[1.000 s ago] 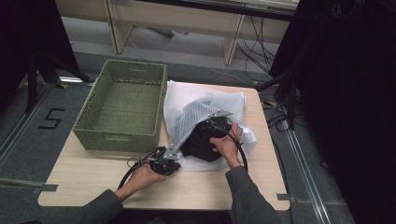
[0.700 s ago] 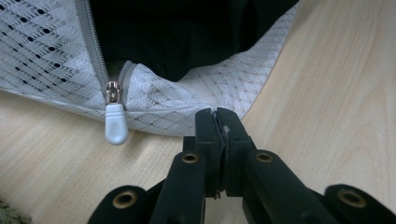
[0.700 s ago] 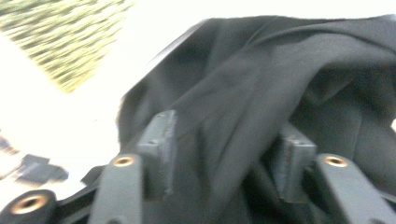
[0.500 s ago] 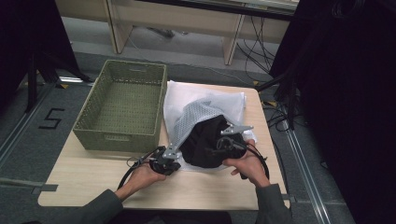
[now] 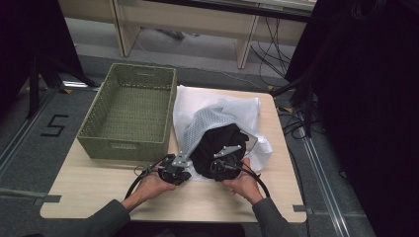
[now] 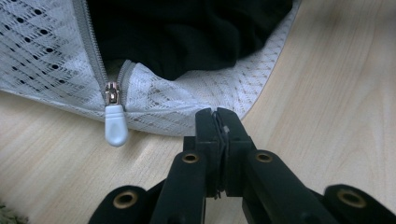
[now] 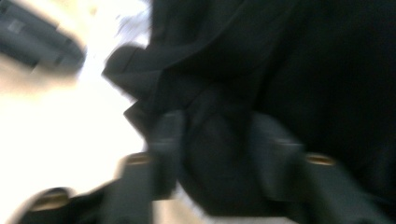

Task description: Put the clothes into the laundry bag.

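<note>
A white mesh laundry bag (image 5: 207,118) lies open on the table with a black garment (image 5: 217,140) bulging out of its mouth. My left gripper (image 5: 189,162) sits at the bag's near left corner. In the left gripper view its jaws (image 6: 217,116) are shut on the bag's hem (image 6: 243,100), beside the white zipper pull (image 6: 115,123). My right gripper (image 5: 222,157) is at the garment's near edge. In the blurred right gripper view the jaws (image 7: 217,135) have just been closing, with a fold of black garment (image 7: 303,70) filling the gap between them.
A green woven basket (image 5: 128,143) stands on the table's left half, touching the bag's left side. Bare wooden table (image 5: 99,182) shows in front of the basket. Cables trail from both grippers toward the person's forearms at the near edge.
The right hand drew back off the bag toward the near edge, then shifted left onto the garment's near side. The left hand and the bag's corner stayed put.
</note>
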Motion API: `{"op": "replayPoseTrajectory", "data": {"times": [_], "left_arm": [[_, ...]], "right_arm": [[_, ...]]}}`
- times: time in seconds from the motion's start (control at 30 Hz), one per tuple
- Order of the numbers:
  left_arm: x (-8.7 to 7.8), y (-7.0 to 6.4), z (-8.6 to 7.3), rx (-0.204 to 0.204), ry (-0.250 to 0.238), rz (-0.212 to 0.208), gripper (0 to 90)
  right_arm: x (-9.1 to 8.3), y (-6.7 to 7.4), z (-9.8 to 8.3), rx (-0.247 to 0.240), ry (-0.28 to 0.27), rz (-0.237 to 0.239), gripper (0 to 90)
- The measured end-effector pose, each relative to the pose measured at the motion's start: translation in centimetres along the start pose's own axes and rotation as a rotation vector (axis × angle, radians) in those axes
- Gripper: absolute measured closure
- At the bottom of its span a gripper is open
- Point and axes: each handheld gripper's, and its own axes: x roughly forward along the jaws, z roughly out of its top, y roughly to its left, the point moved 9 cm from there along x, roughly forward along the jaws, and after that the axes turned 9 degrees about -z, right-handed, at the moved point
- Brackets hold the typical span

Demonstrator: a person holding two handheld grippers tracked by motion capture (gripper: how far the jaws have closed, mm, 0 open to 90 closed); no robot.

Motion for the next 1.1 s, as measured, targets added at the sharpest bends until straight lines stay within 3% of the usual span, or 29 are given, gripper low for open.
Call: {"op": "replayPoseTrajectory", "data": {"times": [0.03, 0.07, 0.1, 0.13, 0.2, 0.3, 0.4, 0.53, 0.6, 0.67, 0.7, 0.73, 0.8, 0.83, 0.87, 0.9, 0.93, 0.97, 1.0, 1.1], "left_arm": [[0.2, -0.1, 0.2, -0.020, -0.025, 0.000, 87.7], [0.1, 0.0, 0.1, -0.009, -0.010, -0.003, 87.8], [0.2, -0.2, 0.2, -0.033, -0.037, 0.004, 87.9], [0.2, -0.4, 0.2, -0.037, -0.033, 0.010, 88.0], [0.1, -0.5, 0.1, -0.002, -0.021, 0.015, 88.1], [0.1, -0.6, 0.0, -0.027, -0.025, 0.011, 88.1], [0.0, -0.4, 0.0, -0.017, -0.022, 0.006, 88.1], [-0.1, -0.3, -0.1, 0.004, -0.006, 0.005, 88.1], [0.1, -0.5, 0.0, -0.035, -0.031, 0.002, 88.1], [0.0, -0.5, -0.1, -0.029, -0.022, 0.003, 88.1], [-0.1, -0.6, -0.1, -0.032, -0.027, 0.004, 88.0], [-0.2, -0.7, -0.3, -0.032, -0.011, 0.001, 88.1], [-0.6, -1.0, -0.8, 0.003, 0.029, -0.015, 88.1], [-0.6, -1.1, -0.8, 0.004, 0.023, -0.012, 88.1], [-0.6, -1.3, -0.8, -0.006, 0.014, -0.013, 88.1], [-0.9, -1.2, -1.1, 0.021, 0.041, -0.005, 88.1], [-0.9, -1.5, -1.2, -0.001, 0.027, -0.004, 88.1], [-1.2, -1.5, -1.4, 0.032, 0.054, -0.002, 88.0], [-1.3, -1.6, -1.6, 0.032, 0.057, -0.008, 88.0], [-1.7, -1.8, -2.0, 0.015, 0.062, -0.024, 87.8]], "right_arm": [[0.2, -0.4, 0.5, -0.017, -0.010, -0.017, 77.1], [0.4, -0.5, 0.7, -0.009, -0.012, -0.032, 80.7], [0.8, -0.5, 1.1, 0.003, -0.037, -0.051, 83.1], [0.8, -0.4, 1.4, -0.004, -0.012, -0.069, 84.7], [0.9, -0.4, 2.1, -0.012, -0.007, -0.087, 85.7], [2.0, -1.2, 4.3, -0.019, -0.036, -0.115, 86.0], [3.6, -2.1, 6.3, 0.019, -0.058, -0.139, 86.1], [5.2, -4.7, 8.5, 0.097, -0.104, -0.195, 85.9], [5.5, -5.2, 8.4, 0.113, -0.119, -0.183, 84.9], [5.3, -4.9, 8.2, 0.096, -0.129, -0.175, 82.8], [4.9, -4.4, 8.1, 0.113, -0.123, -0.157, 81.0], [4.6, -4.4, 7.9, 0.080, -0.113, -0.144, 79.5], [3.8, -3.8, 7.4, 0.078, -0.106, -0.095, 76.6], [3.3, -3.1, 7.0, 0.117, -0.085, -0.057, 74.2], [3.1, -3.0, 6.8, 0.107, -0.092, -0.042, 73.1], [2.3, -2.6, 6.3, 0.116, -0.069, -0.014, 71.0], [1.9, -2.5, 6.3, 0.105, -0.100, -0.004, 68.5], [1.2, -2.5, 6.0, 0.098, -0.106, 0.006, 67.3], [0.5, -2.3, 6.0, 0.096, -0.138, 0.016, 65.3], [-2.3, -2.3, 5.6, 0.101, -0.166, 0.031, 59.4]]}}
